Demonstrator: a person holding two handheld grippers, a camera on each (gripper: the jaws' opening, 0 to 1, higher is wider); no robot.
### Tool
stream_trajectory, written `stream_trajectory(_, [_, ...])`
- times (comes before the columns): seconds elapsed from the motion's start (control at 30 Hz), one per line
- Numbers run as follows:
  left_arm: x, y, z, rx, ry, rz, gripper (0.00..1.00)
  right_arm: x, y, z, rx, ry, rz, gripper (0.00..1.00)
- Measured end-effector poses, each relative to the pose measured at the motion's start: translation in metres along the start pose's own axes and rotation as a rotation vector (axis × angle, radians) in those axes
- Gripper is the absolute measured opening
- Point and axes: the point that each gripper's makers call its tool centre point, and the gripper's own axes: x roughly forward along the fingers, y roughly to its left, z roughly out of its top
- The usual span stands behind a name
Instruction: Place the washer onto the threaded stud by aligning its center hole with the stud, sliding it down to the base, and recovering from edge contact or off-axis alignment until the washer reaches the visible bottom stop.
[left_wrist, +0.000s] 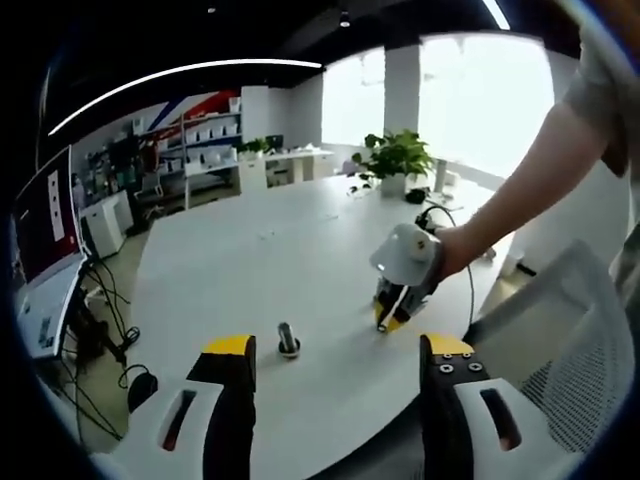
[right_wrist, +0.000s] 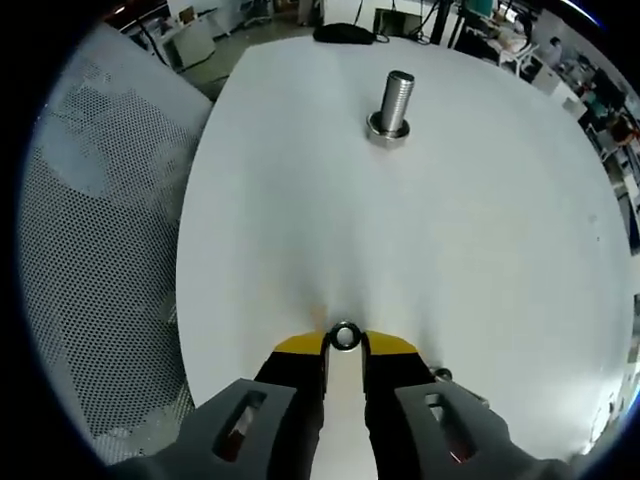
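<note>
Progress is at the pick-up stage, by my reading: the small silver metal washer (right_wrist: 345, 337) sits pinched between the yellow tips of the right claw (right_wrist: 346, 343), low against the white worktop (right_wrist: 480, 230), and the carry to the stud is not yet done. In the right gripper view the jaws stand narrow, closed on the washer's rim, with its centre hole open to view.

The grey threaded steel stud (right_wrist: 396, 100) stands upright on its round base, well apart from the washer and straight ahead along the jaws. Nothing is on its thread. The left gripper view shows the same stud (left_wrist: 287, 340) between the two claws, the right one (left_wrist: 392, 318) tipped down to the worktop in the person's hand (left_wrist: 452, 250).

The left claw (left_wrist: 337, 352) hangs wide and holds nothing, near the worktop edge.

Left to do: lift, centre the hole over the stud, slide down to the base.
</note>
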Motion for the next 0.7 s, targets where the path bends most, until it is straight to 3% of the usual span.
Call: stream_trajectory(0.7, [0.0011,-0.0023,-0.0011,-0.002,0.005,-0.010,0.68,0.0004,-0.0007,0.0021,0.009,-0.004,-0.017,0.14])
